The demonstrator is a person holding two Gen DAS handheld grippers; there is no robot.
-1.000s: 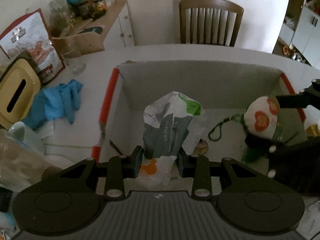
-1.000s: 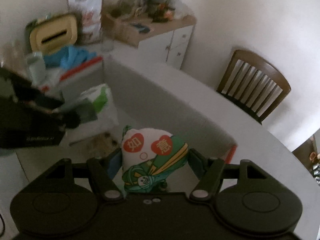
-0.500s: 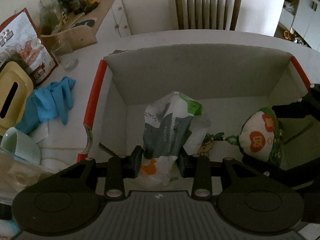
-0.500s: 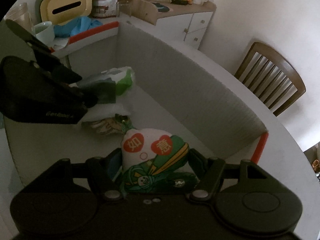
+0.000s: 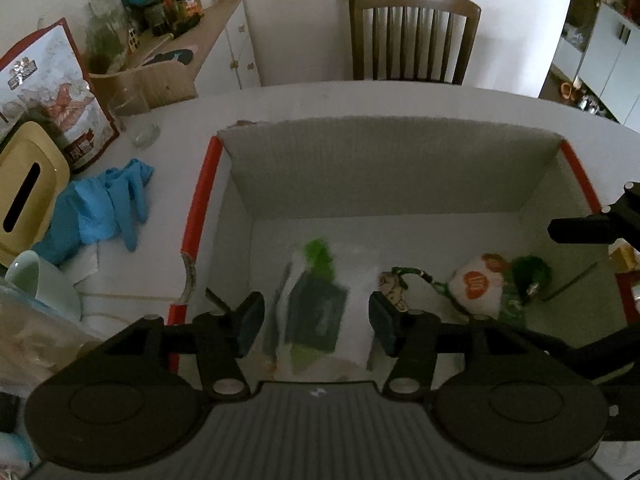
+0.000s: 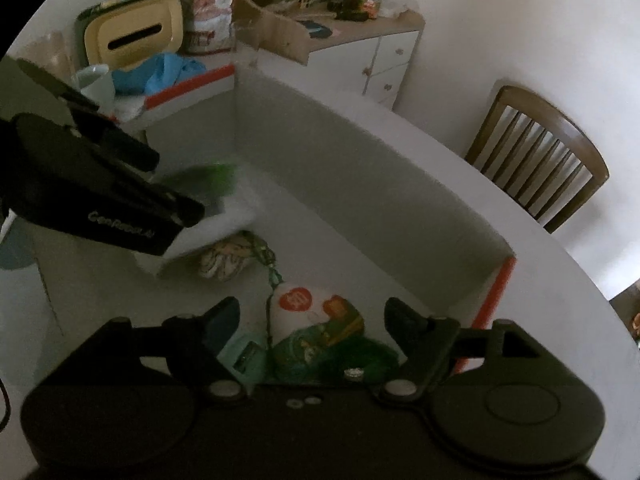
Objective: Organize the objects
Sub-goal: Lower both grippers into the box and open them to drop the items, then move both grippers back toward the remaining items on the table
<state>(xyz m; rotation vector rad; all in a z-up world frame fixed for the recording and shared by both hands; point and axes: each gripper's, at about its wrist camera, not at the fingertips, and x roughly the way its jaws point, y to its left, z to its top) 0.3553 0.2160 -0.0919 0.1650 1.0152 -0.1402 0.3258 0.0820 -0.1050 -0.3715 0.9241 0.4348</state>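
A white cardboard box (image 5: 384, 168) with red edges sits on the white table. My left gripper (image 5: 316, 320) is open above a white, grey and green tissue packet (image 5: 316, 312), which lies blurred on the box floor. My right gripper (image 6: 312, 324) is open above a white and green stuffed pouch with red circles (image 6: 308, 320), which also lies on the box floor and shows in the left wrist view (image 5: 480, 284). A small patterned charm on a green cord (image 6: 224, 258) lies between the two. The left gripper's body (image 6: 100, 196) shows in the right wrist view.
Left of the box lie blue gloves (image 5: 104, 204), a yellow tissue box (image 5: 24, 196), a pale mug (image 5: 36, 284), a glass (image 5: 136, 120) and a snack bag (image 5: 44, 92). A cluttered white cabinet (image 5: 224, 48) and a wooden chair (image 5: 412, 36) stand beyond the table.
Both grippers have opened. The tissue packet dropped from the left gripper and the pouch from the right gripper onto the box floor. Both grippers have lifted slightly.
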